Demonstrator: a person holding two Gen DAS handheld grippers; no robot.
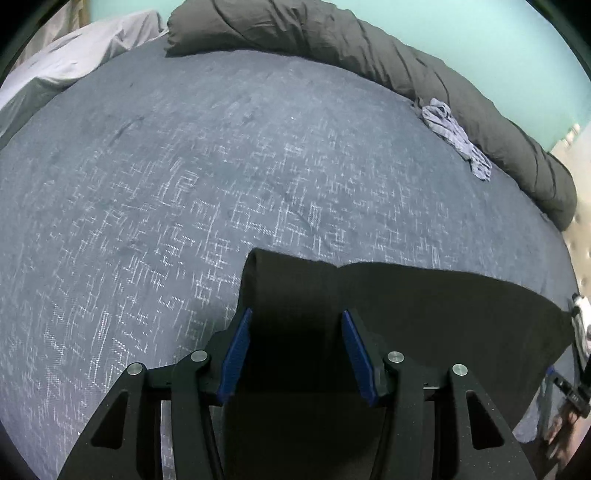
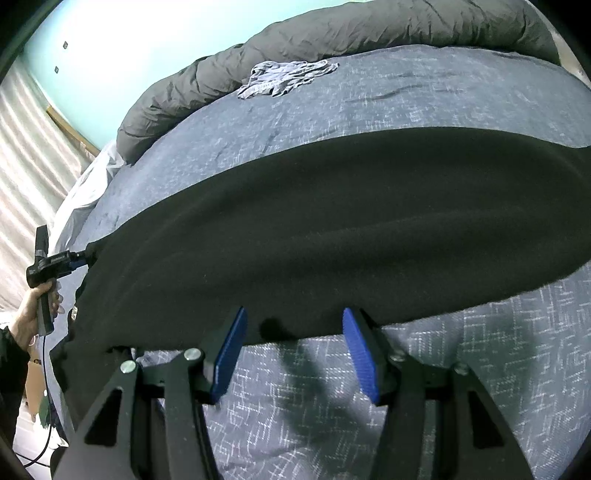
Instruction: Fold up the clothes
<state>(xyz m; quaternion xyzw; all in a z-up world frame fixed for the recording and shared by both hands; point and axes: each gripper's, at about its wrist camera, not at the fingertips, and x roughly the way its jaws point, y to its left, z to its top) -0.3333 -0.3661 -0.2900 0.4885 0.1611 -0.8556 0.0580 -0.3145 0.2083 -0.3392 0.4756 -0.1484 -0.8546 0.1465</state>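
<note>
A black garment (image 1: 424,314) (image 2: 332,221) lies spread in a long band across the blue patterned bed cover (image 1: 184,184) (image 2: 480,387). My left gripper (image 1: 297,314) is open, and a folded end of the black cloth runs between and under its blue pads. From the right wrist view, the left gripper (image 2: 79,256) sits at the garment's left corner, held by a hand (image 2: 26,317). My right gripper (image 2: 291,314) is open just short of the garment's near edge, nothing between its fingers. It shows in the left wrist view, right gripper (image 1: 578,325), at the cloth's far corner.
A crumpled light blue-grey garment (image 1: 458,140) (image 2: 284,79) lies near the back of the bed, against a rolled dark grey duvet (image 1: 332,33) (image 2: 332,33). A pale sheet (image 1: 74,55) bunches at one corner. A curtain (image 2: 29,147) and a cardboard box (image 2: 35,387) stand beside the bed.
</note>
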